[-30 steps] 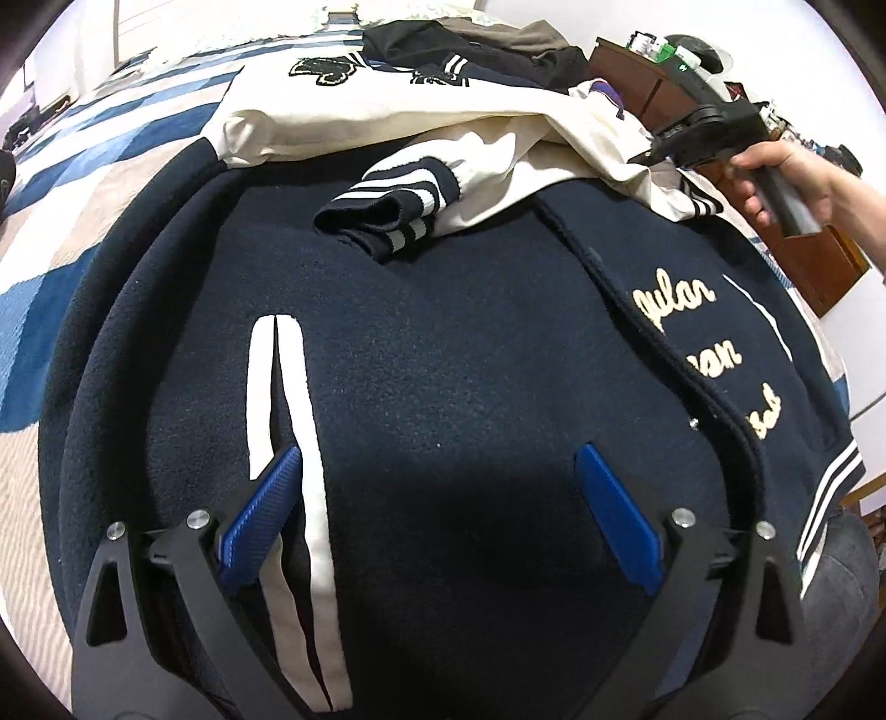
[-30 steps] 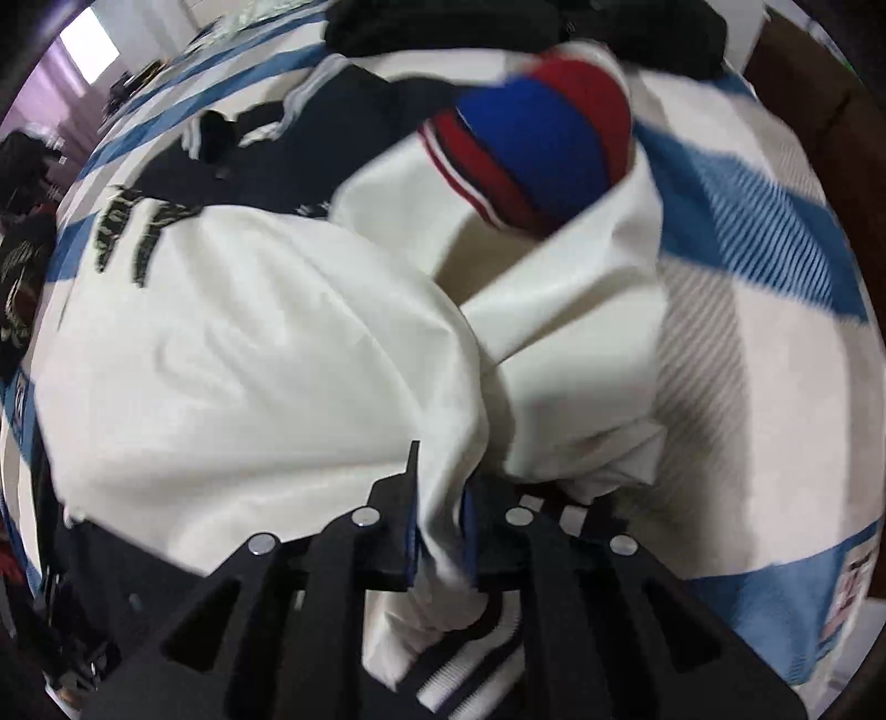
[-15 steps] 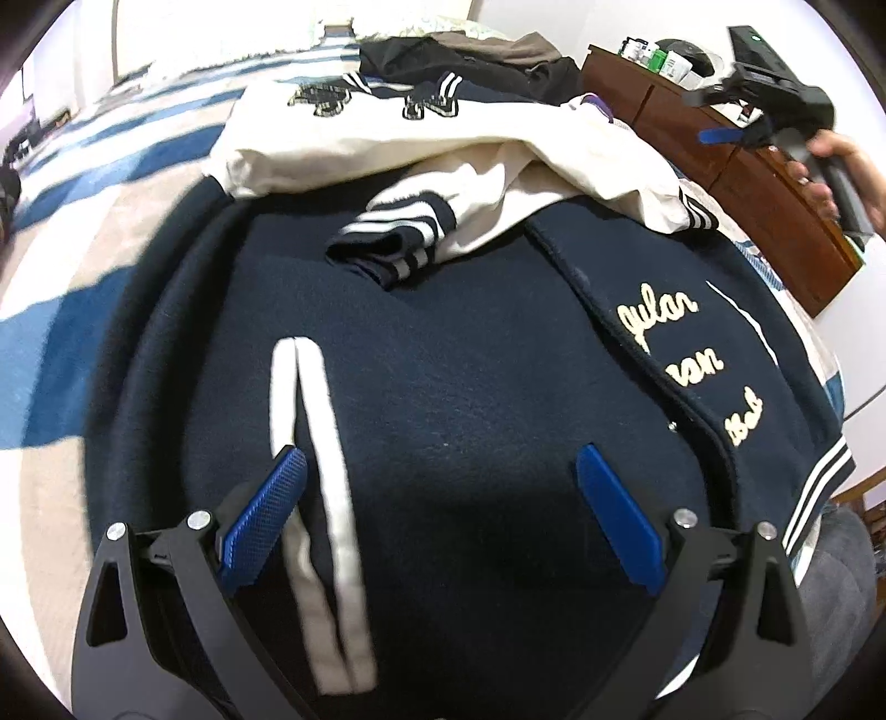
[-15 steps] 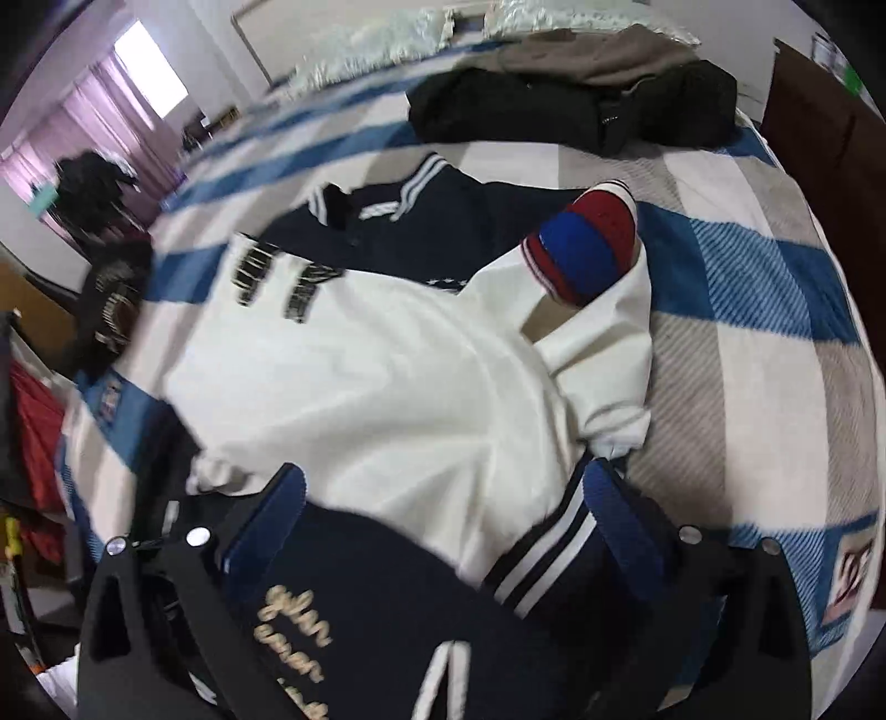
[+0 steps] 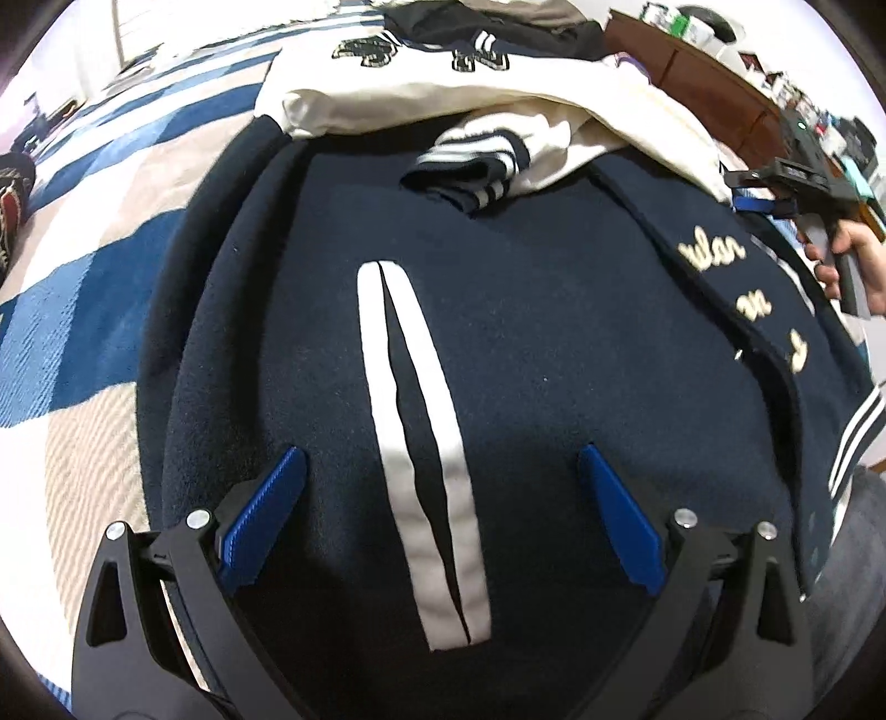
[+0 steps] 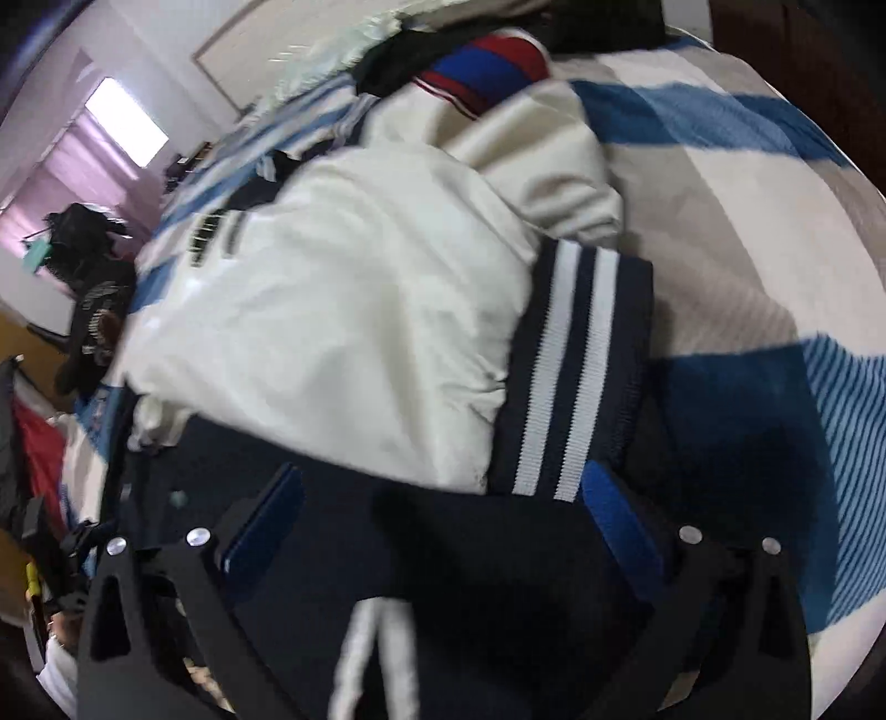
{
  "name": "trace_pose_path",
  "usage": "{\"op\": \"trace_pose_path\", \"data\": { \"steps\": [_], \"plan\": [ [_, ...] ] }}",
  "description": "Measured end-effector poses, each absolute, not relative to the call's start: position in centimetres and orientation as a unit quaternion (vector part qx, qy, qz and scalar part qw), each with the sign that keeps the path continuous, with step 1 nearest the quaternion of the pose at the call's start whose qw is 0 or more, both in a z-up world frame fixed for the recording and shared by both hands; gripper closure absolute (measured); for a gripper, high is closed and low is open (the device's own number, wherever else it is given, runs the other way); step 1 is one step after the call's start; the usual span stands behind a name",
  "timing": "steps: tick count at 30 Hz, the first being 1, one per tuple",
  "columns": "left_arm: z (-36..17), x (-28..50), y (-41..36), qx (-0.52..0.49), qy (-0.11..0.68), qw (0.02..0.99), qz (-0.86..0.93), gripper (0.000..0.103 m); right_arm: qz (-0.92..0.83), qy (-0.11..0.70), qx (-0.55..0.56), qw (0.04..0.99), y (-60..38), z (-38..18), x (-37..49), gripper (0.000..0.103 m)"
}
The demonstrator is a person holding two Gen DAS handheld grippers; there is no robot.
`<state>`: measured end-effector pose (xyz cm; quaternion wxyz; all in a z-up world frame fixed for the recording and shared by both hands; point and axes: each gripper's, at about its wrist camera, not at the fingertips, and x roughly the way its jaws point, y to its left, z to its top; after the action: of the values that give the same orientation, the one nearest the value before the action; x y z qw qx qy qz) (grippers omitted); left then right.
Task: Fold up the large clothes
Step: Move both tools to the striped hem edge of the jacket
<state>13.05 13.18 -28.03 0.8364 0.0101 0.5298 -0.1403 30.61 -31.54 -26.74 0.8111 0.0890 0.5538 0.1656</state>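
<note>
A navy varsity jacket (image 5: pixel 554 332) with a white-trimmed pocket (image 5: pixel 421 443) and cream lettering lies on the bed. Its cream sleeve (image 5: pixel 554 127) with a striped cuff (image 5: pixel 476 166) is folded across its top. My left gripper (image 5: pixel 440 498) is open and empty, just above the pocket. My right gripper (image 6: pixel 443 515) is open and empty over the jacket's striped hem (image 6: pixel 570 365) and cream sleeve (image 6: pixel 332 332). It also shows in the left wrist view (image 5: pixel 764 194), held by a hand at the jacket's right edge.
The bed has a blue, white and beige checked blanket (image 5: pixel 83 277). A second cream garment with dark letters (image 5: pixel 421 72) and dark clothes (image 5: pixel 498 16) lie farther up. A brown wooden cabinet (image 5: pixel 692 72) stands to the right. A red and blue cuff (image 6: pixel 487 61) lies beyond the sleeve.
My right gripper let go of the cream sleeve, opened, and moved back down to the jacket's striped hem. My left gripper stayed open and shifted slightly so the pocket sits between its fingers.
</note>
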Motion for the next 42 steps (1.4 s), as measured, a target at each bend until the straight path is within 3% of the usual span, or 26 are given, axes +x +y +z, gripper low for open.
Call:
{"op": "trace_pose_path", "data": {
  "steps": [6, 9, 16, 25, 35, 42],
  "plan": [
    [-29.0, 13.3, 13.3, 0.016, 0.532, 0.834, -0.147, 0.007, 0.114, 0.558, 0.005, 0.822, -28.6, -26.9, 30.0, 0.004],
    [-28.7, 13.0, 12.9, 0.028, 0.525, 0.839, -0.142, 0.007, 0.134, 0.581, 0.025, 0.802, -28.1, -25.9, 27.8, 0.004],
    [-24.9, 8.6, 14.7, 0.02, 0.525, 0.842, -0.123, 0.007, 0.206, 0.533, 0.017, 0.82, -28.9, -20.6, 14.5, 0.004],
    [-23.1, 2.1, 17.7, -0.012, 0.538, 0.838, -0.091, 0.007, 0.176, 0.519, 0.07, 0.833, -34.0, -21.4, 3.5, 0.004],
    [-25.5, 1.4, 20.0, -0.151, 0.546, 0.822, -0.067, 0.007, 0.174, 0.514, 0.157, 0.825, -38.0, -22.3, 2.8, 0.004],
    [-27.3, 3.4, 20.6, -0.192, 0.541, 0.818, -0.03, 0.007, 0.175, 0.549, 0.2, 0.793, -38.2, -25.1, 4.1, 0.004]
  ]
}}
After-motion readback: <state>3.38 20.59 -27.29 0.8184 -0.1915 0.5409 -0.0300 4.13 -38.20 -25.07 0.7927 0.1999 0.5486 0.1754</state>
